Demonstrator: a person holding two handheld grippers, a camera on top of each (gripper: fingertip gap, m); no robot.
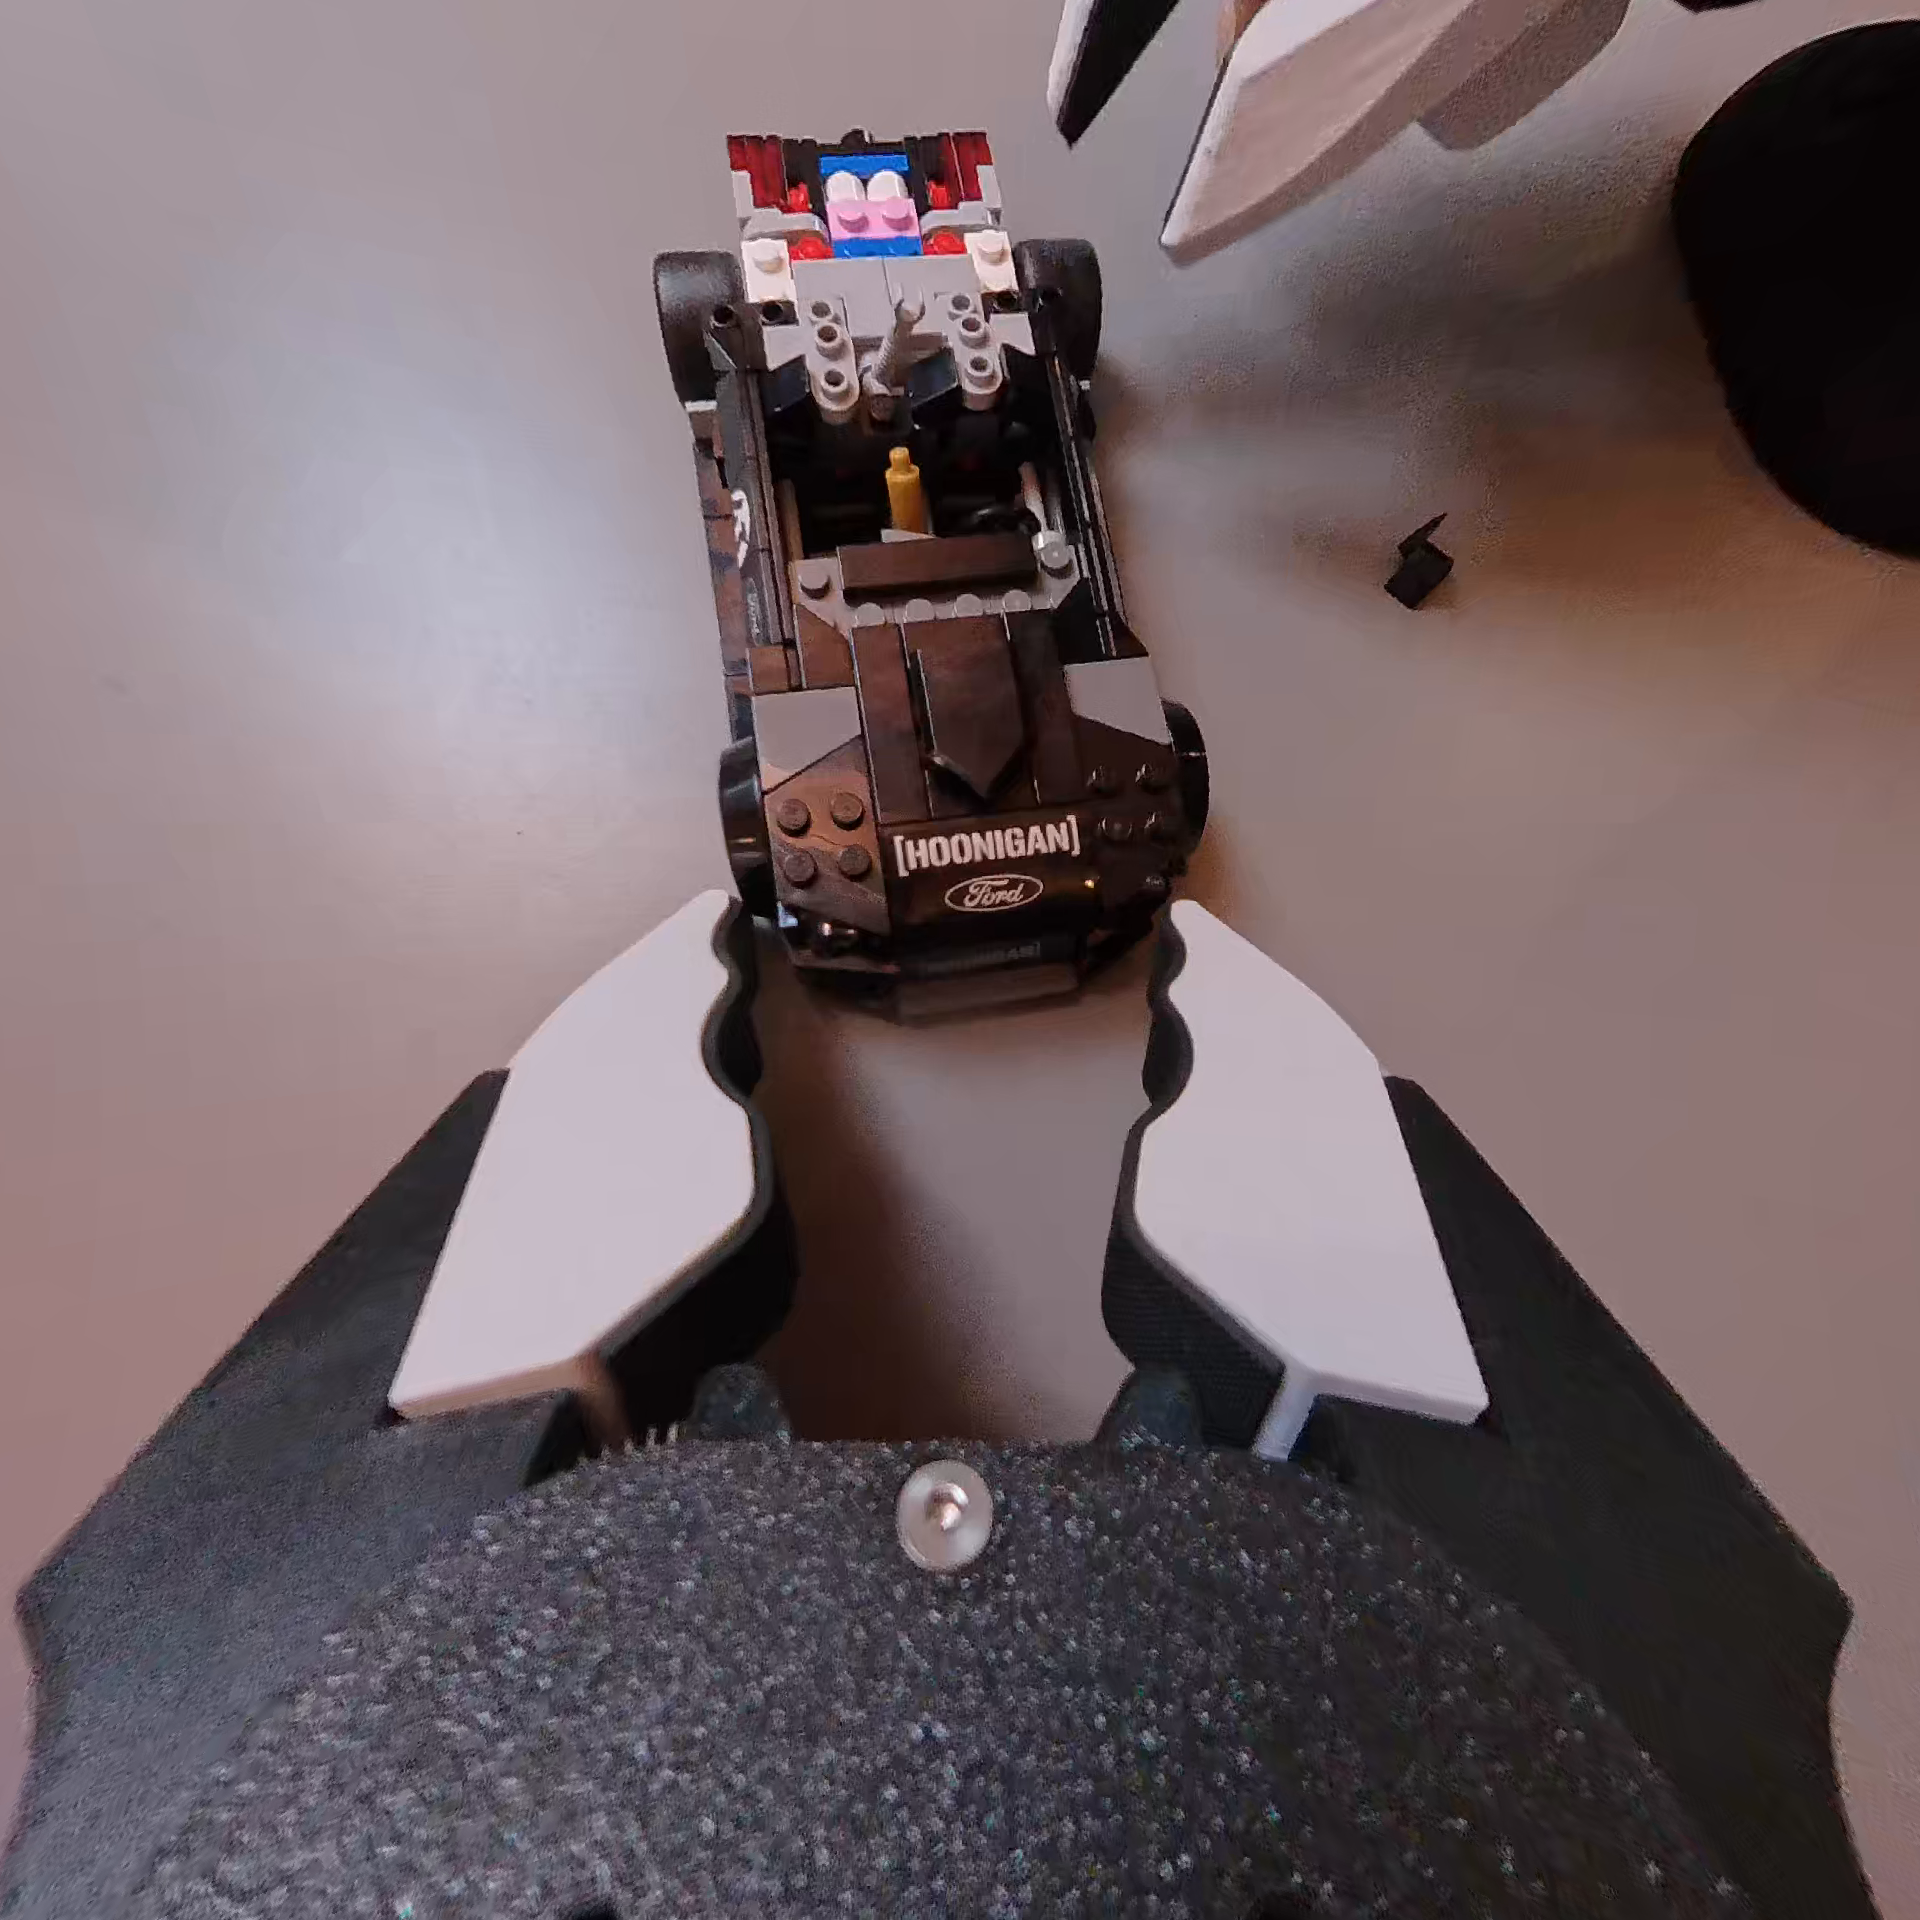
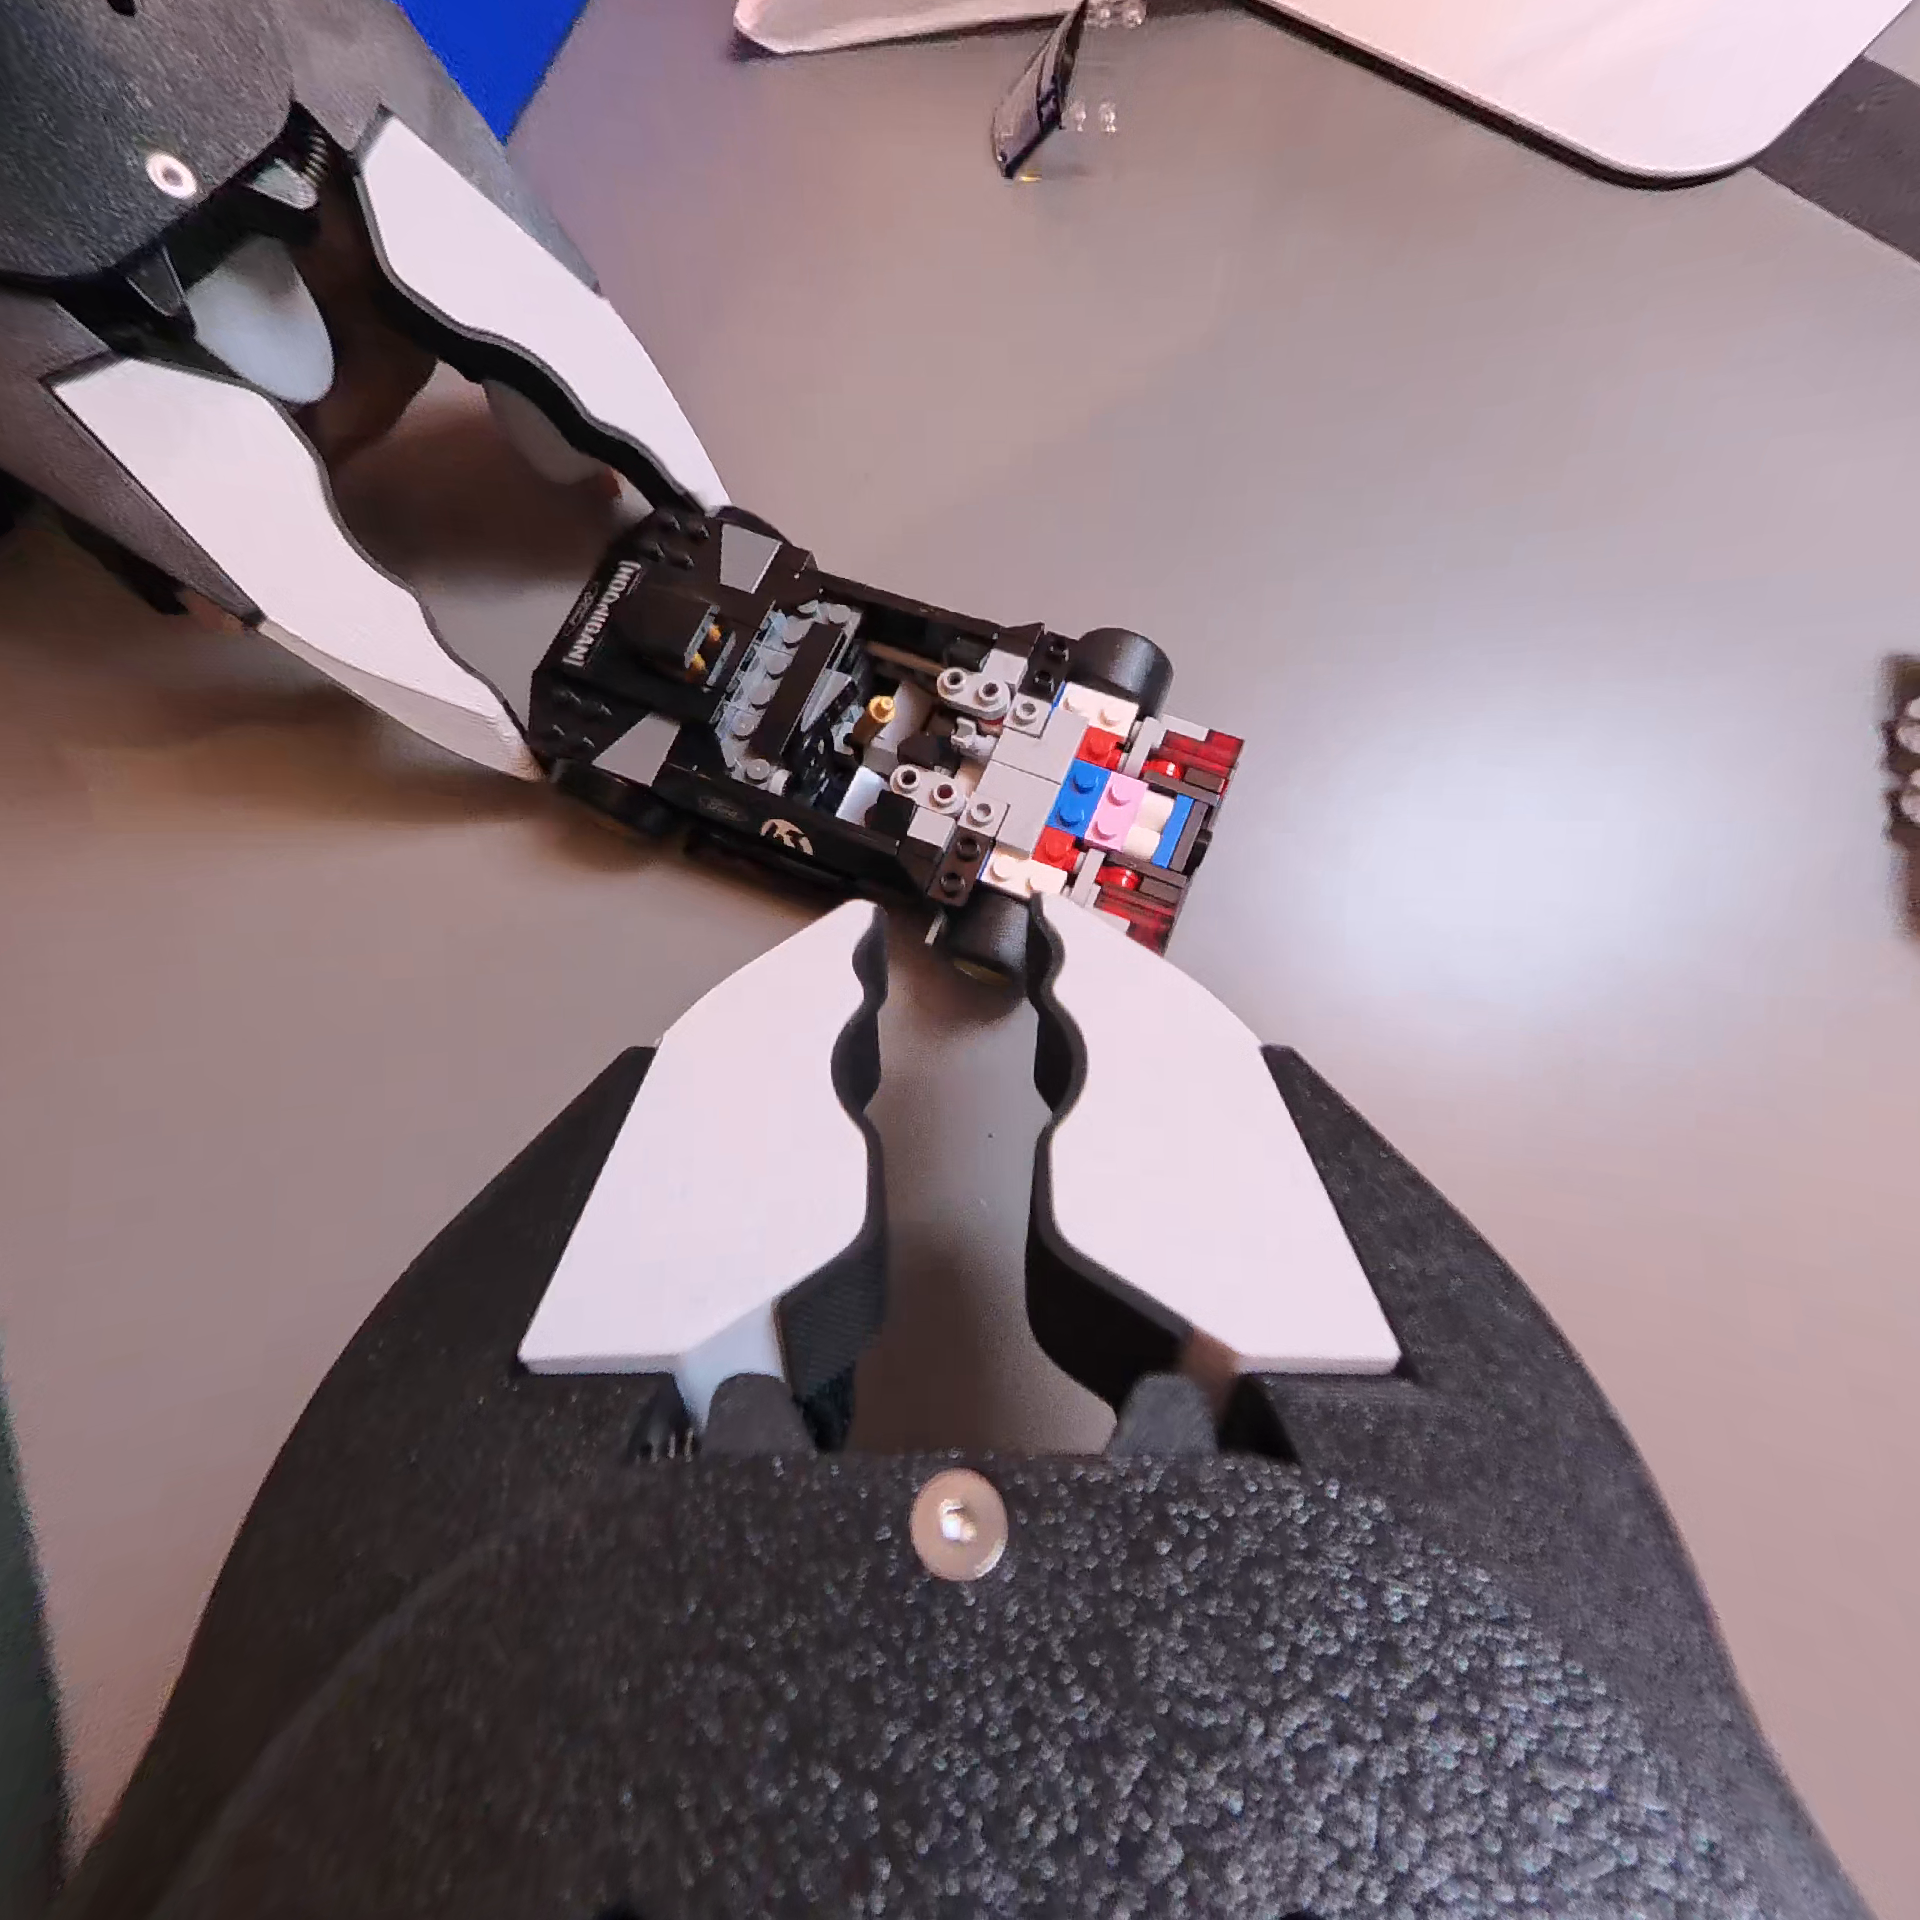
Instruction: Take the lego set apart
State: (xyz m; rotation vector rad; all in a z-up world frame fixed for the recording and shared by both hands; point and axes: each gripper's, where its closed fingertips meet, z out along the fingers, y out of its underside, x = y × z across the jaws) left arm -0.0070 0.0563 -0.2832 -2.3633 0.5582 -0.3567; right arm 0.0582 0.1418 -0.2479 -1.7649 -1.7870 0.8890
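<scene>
Lego car, mostly black and with its roof off, is seen standing on its wheels on a grey surface, so that the grey, gold and black parts of the cabin are laid bare. At the tail, white, red, blue and pink bricks are exposed. The left claw is spread wide at the nose of the car, with one white finger set on either side of the front bumper; whether the tips are touching the car cannot be told. In the right wrist view the same claw is shown straddling the front end from the upper left. The right claw is held partly open, narrower than the left, at the side of the car by the rear wheel, which sits just at the gap between its tips; nothing is gripped by it. A small loose black piece is seen lying on the surface to the right of the car, well apart from it. A dark strip-like piece with small clear bits beside it lies farther off near a white sheet, and more small pieces, blurred, are cut off at the right edge.
</scene>
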